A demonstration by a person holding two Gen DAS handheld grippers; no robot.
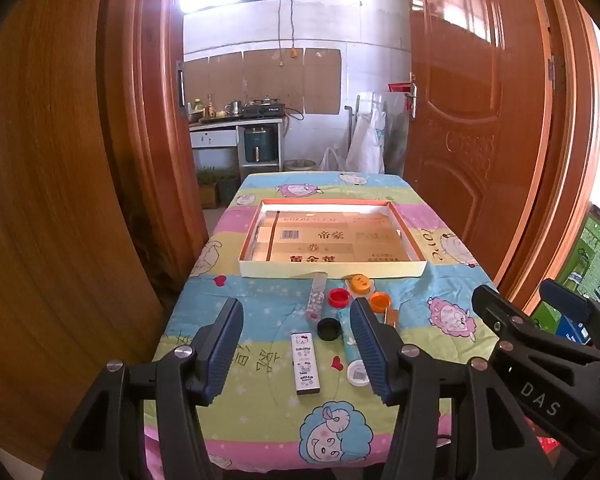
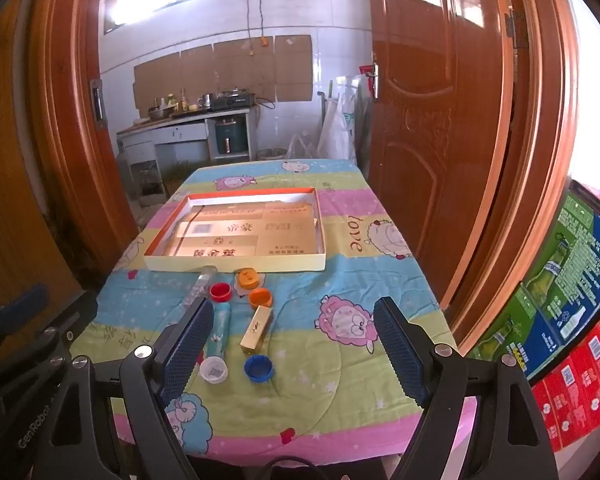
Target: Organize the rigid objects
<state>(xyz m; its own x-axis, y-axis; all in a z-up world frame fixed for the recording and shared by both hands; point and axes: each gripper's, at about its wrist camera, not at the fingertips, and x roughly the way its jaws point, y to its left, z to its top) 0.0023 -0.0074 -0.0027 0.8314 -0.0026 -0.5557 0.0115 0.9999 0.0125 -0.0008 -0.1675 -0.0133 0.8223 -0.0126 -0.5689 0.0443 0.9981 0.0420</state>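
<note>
On the cartoon-print tablecloth, small items lie in front of a shallow cardboard tray (image 1: 332, 269) (image 2: 236, 263). They are a Hello Kitty box (image 1: 306, 362), a black cap (image 1: 328, 329), a red cap (image 1: 339, 297) (image 2: 220, 292), two orange caps (image 1: 380, 301) (image 2: 247, 278), a clear tube (image 1: 316, 300), a teal tube (image 2: 219, 330), a white cap (image 2: 213, 370), a gold box (image 2: 256, 330) and a blue cap (image 2: 259, 368). My left gripper (image 1: 296, 340) hovers open above the Hello Kitty box. To its right, my right gripper (image 2: 294, 344) stands wide open above the gold box, holding nothing.
The table's near edge lies just below both grippers. Wooden doors (image 1: 480, 140) flank the table, with a kitchen counter (image 2: 188, 120) beyond the doorway. Stacked printed cartons (image 2: 572, 280) stand close to the table's right side.
</note>
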